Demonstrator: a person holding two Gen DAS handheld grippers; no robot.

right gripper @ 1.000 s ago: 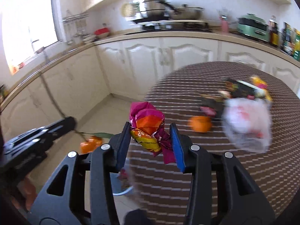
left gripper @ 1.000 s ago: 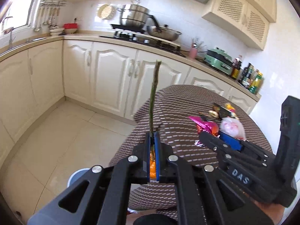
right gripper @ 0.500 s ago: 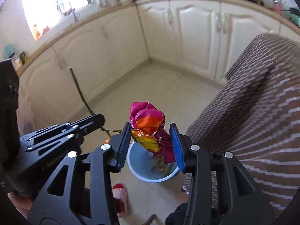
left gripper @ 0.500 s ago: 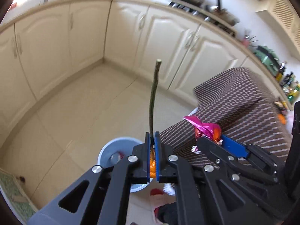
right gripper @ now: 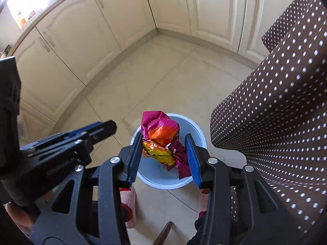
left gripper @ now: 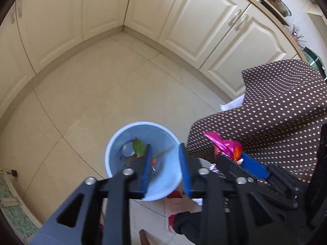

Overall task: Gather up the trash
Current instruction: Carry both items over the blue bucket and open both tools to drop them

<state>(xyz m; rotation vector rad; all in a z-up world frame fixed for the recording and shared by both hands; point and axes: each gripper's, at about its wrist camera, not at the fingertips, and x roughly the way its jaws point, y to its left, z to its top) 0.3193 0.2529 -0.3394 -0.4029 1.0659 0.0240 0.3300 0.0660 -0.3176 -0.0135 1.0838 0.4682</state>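
Observation:
A light blue trash bin [left gripper: 114, 153] stands on the tiled floor beside the table; it also shows in the right wrist view [right gripper: 163, 181]. My left gripper [left gripper: 164, 153] is open and empty right above the bin. A green leaf with an orange flower and stem [left gripper: 139, 147] lies inside the bin. My right gripper [right gripper: 164, 140] is shut on a crumpled pink, orange and yellow wrapper [right gripper: 161, 136] and holds it over the bin. The wrapper also shows in the left wrist view [left gripper: 224, 145].
A table with a brown dotted cloth [left gripper: 282, 110] stands right of the bin, also in the right wrist view [right gripper: 286, 106]. Cream cabinets [left gripper: 204, 20] line the far walls. The person's slippered feet [right gripper: 128, 204] are close to the bin. A green mat [left gripper: 12, 210] lies at the far left.
Both grippers moved from the table down over the bin. My left gripper opened and the flower stem dropped into the bin. The right gripper still holds the wrapper.

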